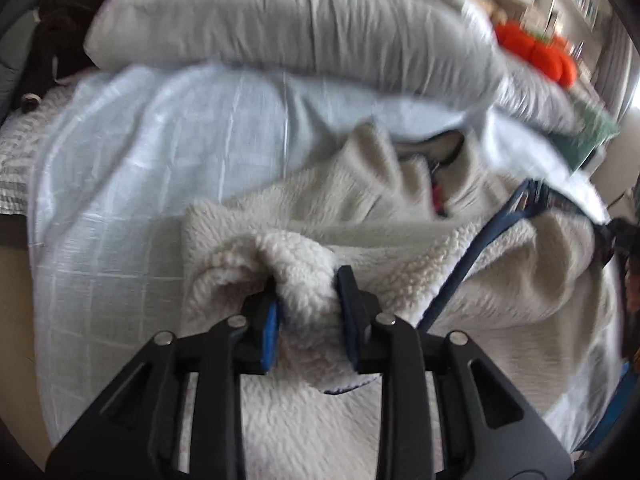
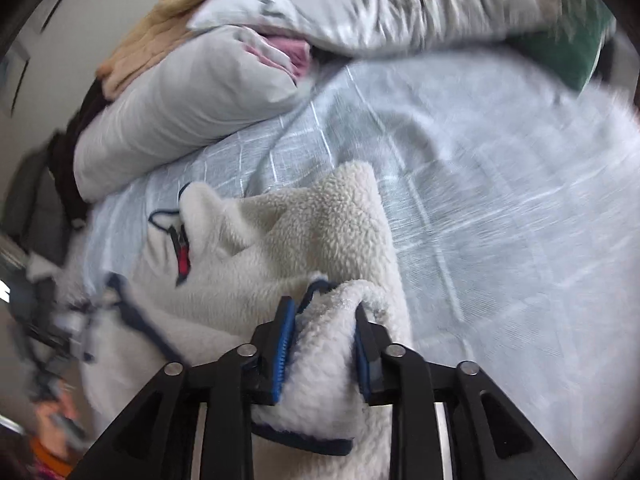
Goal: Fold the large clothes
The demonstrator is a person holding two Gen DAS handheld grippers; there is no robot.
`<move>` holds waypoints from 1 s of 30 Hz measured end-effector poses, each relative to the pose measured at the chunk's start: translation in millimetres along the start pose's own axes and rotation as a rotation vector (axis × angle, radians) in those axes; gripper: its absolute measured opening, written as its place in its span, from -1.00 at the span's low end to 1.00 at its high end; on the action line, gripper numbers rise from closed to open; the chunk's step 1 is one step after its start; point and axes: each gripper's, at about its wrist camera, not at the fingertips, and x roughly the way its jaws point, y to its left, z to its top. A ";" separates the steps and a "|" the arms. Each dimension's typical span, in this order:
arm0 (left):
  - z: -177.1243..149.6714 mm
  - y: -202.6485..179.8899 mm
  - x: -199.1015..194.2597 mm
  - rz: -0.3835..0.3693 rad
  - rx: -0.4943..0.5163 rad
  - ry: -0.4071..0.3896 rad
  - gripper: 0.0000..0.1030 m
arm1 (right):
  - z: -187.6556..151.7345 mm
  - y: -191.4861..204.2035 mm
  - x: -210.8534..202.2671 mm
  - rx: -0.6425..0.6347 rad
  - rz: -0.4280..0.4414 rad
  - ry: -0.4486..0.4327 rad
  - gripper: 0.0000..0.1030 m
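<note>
Clearly, each tool, left (image 1: 308,300) and right (image 2: 326,320), pinches blurred fleece jacket (image 1: 400,240).

Soft, even daylight, no glare or hard shadows; strong motion blur toward upper and side edges, fisheye bending with black vignette corners, lower centre of both views sharpest.

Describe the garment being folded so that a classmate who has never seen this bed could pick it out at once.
Start at the bed's pale blue checked sheet, below the grey pillows. On it lies a cream fleece jacket, a bunch of it between the fingers of each gripper. Unlike the smooth bedding around it, it is woolly, edged with navy trim.
</note>
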 end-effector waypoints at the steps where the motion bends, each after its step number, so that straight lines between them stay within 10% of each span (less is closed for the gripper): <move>1: 1.8 2.8 11.0 -0.003 -0.002 0.009 -0.42 | 4.6 -9.7 9.8 0.041 0.037 0.014 -0.41; 8: 20.3 29.4 15.9 -0.152 -0.114 0.083 -0.40 | 27.4 -29.9 9.8 0.124 0.218 0.108 -0.02; 10: 22.1 36.9 8.8 -0.198 -0.147 0.098 -0.38 | 34.5 -31.2 -10.0 0.116 0.192 0.053 0.42; 14: 22.3 43.9 -4.8 -0.238 -0.175 0.112 -0.24 | 40.0 -32.4 -41.0 0.074 0.131 -0.030 0.49; 19: 18.1 46.6 -41.6 -0.087 -0.122 -0.043 0.61 | 26.3 -20.4 -38.0 -0.038 0.035 -0.030 0.49; 30: 31.7 19.9 17.3 0.054 0.089 0.050 0.61 | 5.9 37.3 20.3 -0.355 -0.192 -0.097 0.40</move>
